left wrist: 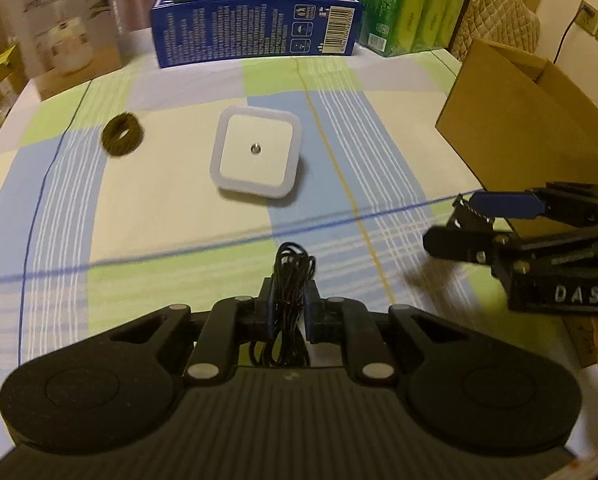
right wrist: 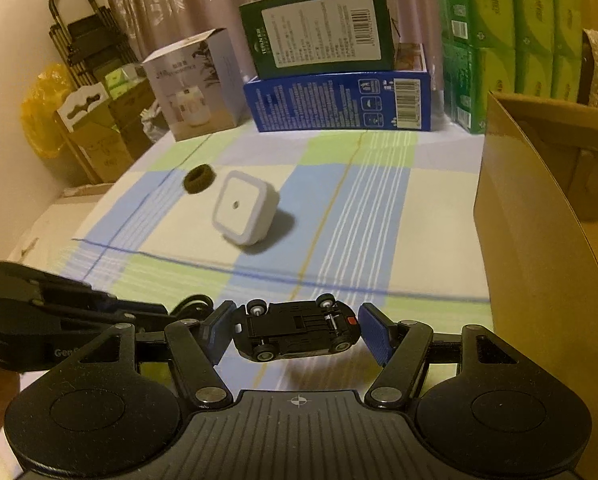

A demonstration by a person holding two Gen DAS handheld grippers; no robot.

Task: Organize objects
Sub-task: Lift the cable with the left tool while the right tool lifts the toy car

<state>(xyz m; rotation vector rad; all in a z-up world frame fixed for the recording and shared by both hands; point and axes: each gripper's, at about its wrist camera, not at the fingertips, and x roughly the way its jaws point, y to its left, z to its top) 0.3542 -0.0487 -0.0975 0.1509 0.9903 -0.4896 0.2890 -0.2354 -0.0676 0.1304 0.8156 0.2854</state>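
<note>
My left gripper (left wrist: 290,312) is shut on a bundle of black cable (left wrist: 289,280), held above the checked tablecloth. My right gripper (right wrist: 295,334) has a black toy car (right wrist: 295,332), underside up, between its blue pads; the pads stand close to the car's ends with small gaps showing. In the left wrist view the right gripper (left wrist: 499,216) is at the right, by the cardboard box (left wrist: 531,120). A white square night light (left wrist: 255,151) and a dark hair tie (left wrist: 122,135) lie on the cloth ahead.
A blue box (left wrist: 255,28) with a green box on top, a white product box (left wrist: 65,24) and green tissue packs (left wrist: 411,4) line the table's far edge. The open cardboard box (right wrist: 539,208) stands at the right. A black rack (right wrist: 87,48) is beyond the table's left.
</note>
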